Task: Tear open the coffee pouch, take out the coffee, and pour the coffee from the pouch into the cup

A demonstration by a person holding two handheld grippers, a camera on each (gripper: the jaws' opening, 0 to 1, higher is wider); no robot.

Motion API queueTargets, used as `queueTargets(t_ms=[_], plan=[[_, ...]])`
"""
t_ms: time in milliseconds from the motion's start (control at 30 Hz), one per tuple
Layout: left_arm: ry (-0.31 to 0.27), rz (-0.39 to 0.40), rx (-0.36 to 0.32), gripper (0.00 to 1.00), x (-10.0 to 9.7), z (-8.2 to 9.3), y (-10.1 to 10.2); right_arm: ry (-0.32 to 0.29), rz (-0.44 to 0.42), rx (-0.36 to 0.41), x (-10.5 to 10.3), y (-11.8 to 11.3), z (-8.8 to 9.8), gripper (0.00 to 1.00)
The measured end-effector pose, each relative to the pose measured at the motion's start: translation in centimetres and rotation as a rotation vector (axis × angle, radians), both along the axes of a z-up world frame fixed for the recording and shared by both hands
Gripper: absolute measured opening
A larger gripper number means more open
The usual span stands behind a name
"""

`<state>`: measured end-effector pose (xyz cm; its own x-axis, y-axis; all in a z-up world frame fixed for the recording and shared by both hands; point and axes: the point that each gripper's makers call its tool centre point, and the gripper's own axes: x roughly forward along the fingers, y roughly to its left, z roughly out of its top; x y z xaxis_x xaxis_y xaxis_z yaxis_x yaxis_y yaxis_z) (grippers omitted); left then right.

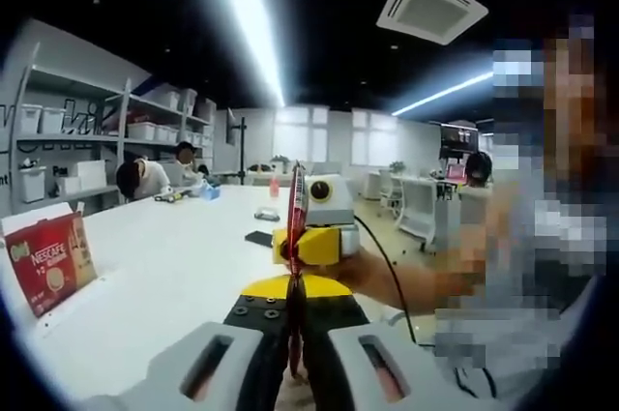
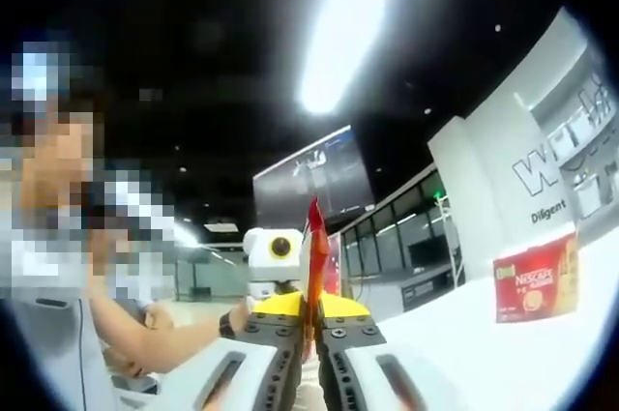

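A thin red coffee pouch is held edge-on in the air between both grippers. In the left gripper view my left gripper rises from the bottom, shut on the pouch's near end. My right gripper, yellow-tipped and held by a hand, faces it and is shut on the pouch's far part. In the right gripper view the same pouch stands upright in my right gripper, with the left gripper gripping it from behind. Whether the pouch is torn I cannot tell.
A red Nescafe box stands on the white table at the left; the box also shows at the right. A dark phone lies mid-table. People sit at the far end, by wall shelves. The person holding the grippers stands close.
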<state>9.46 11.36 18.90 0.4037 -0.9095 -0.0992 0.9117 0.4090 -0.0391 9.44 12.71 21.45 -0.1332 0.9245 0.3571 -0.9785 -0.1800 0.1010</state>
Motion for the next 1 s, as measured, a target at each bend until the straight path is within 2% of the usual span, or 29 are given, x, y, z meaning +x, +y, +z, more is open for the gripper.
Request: queueTargets(t_ms=[1000], plan=[[-0.016, 0.010, -0.012, 0.05, 0.20, 0.23, 0.05, -0.009, -0.006, -0.004, -0.09, 0.00, 0.18, 0.05]])
